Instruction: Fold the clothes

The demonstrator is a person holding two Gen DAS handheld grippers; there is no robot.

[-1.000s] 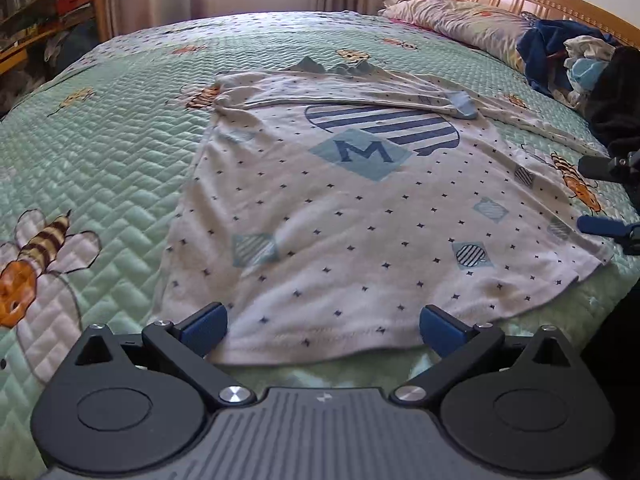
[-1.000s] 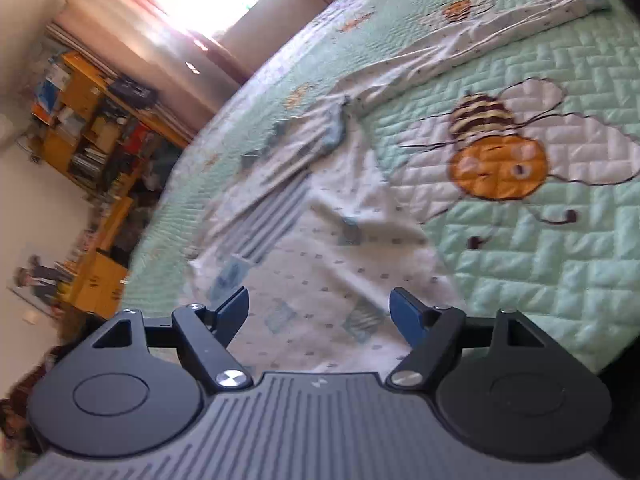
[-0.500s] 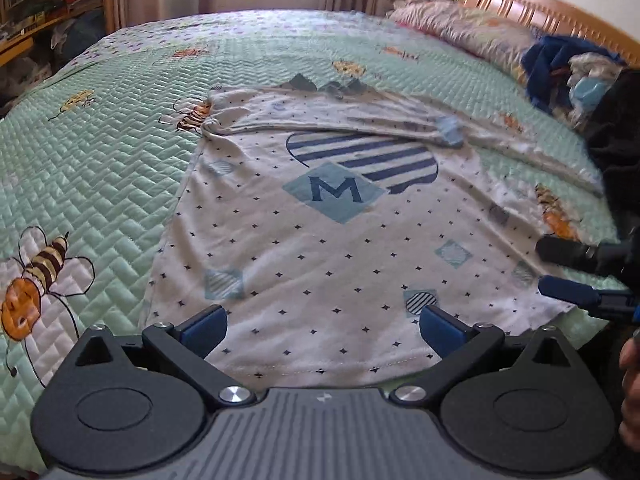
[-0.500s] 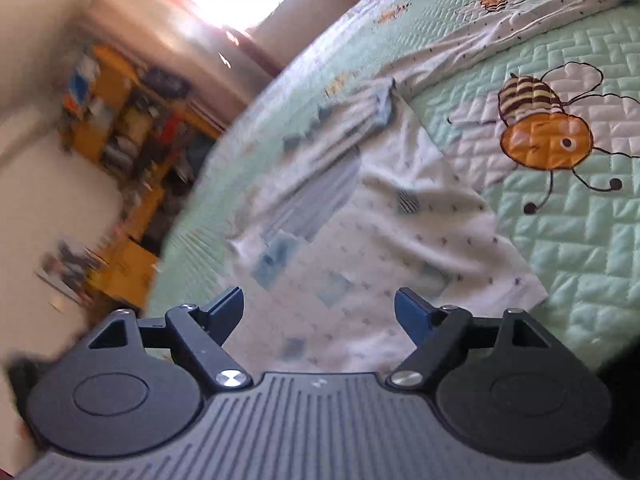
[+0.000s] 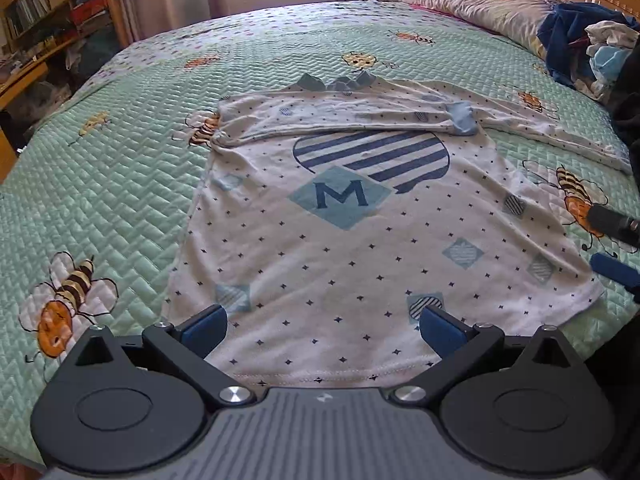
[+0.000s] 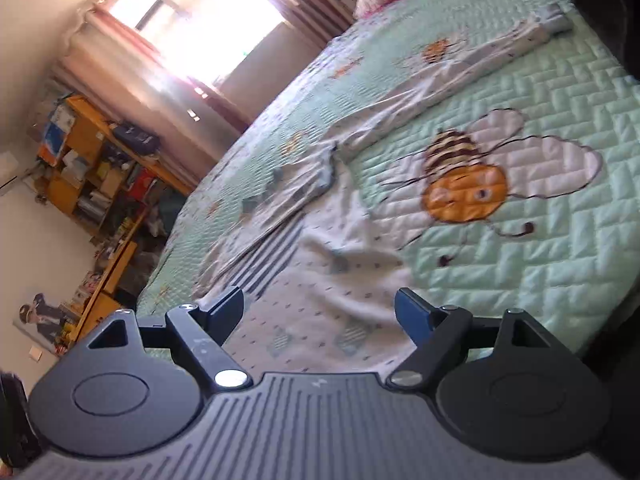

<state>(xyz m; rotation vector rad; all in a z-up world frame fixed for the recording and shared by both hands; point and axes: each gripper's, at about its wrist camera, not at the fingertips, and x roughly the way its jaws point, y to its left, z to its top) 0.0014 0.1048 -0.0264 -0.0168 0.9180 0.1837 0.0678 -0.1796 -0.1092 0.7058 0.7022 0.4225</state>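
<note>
A white long-sleeved shirt (image 5: 360,248) with small dark dots, a striped blue patch and an "M" lies flat on the green quilted bed. One sleeve (image 5: 340,116) is folded across its chest; the other sleeve (image 5: 552,132) stretches out to the right. My left gripper (image 5: 322,326) hovers open above the near hem with nothing between its fingers. My right gripper (image 6: 320,312) is open too, over the shirt's right side (image 6: 320,312), empty. Its fingertips (image 5: 612,268) show at the right edge of the left wrist view, beside the shirt's lower right corner.
A pile of clothes (image 5: 588,48) and a pillow (image 5: 480,4) lie at the headboard end, far right. Bookshelves (image 6: 92,168) and a desk stand beyond the bed's far side. The bedspread (image 5: 100,184) left of the shirt bears bee prints.
The left gripper has risen and drawn back, so more of the shirt and bed shows. The right wrist view swung, and now looks along the shirt's right edge.
</note>
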